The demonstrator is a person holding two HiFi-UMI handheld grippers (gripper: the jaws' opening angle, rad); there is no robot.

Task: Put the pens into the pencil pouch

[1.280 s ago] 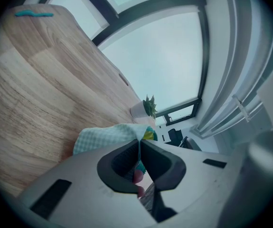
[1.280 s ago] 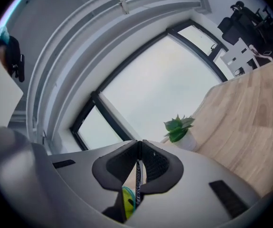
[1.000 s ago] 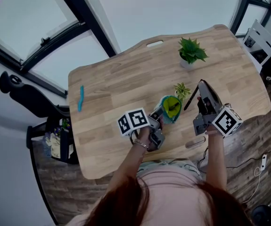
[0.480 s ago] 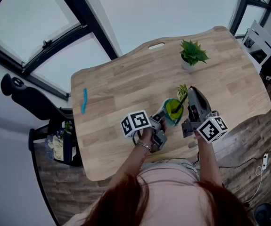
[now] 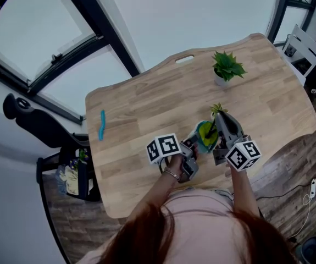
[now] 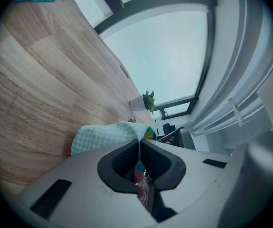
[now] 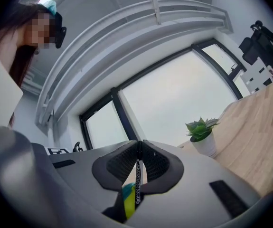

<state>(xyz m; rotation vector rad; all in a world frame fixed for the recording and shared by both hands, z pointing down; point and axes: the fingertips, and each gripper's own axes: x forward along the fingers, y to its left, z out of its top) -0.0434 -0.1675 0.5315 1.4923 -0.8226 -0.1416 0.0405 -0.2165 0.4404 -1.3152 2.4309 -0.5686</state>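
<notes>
The light wooden surface [image 5: 147,103] carries the teal-and-green checked fabric pencil pouch [image 5: 204,133] near its front edge. The left tool [image 6: 139,144] is clenched on the pouch rim. The right tool [image 7: 138,156] grasps a slim black pen [image 7: 137,179] close by the pouch. Step in hand: insertion. Next move: guide the pen into the opening, then release.

Pouch [image 6: 103,136] teal/wht check; loose pen [image 5: 102,124] blue.

Matt, grained wooden table [image 5: 147,109]; soft checked cloth pouch [image 6: 105,137] (woven-looking); smooth white pot [image 7: 206,145].
</notes>
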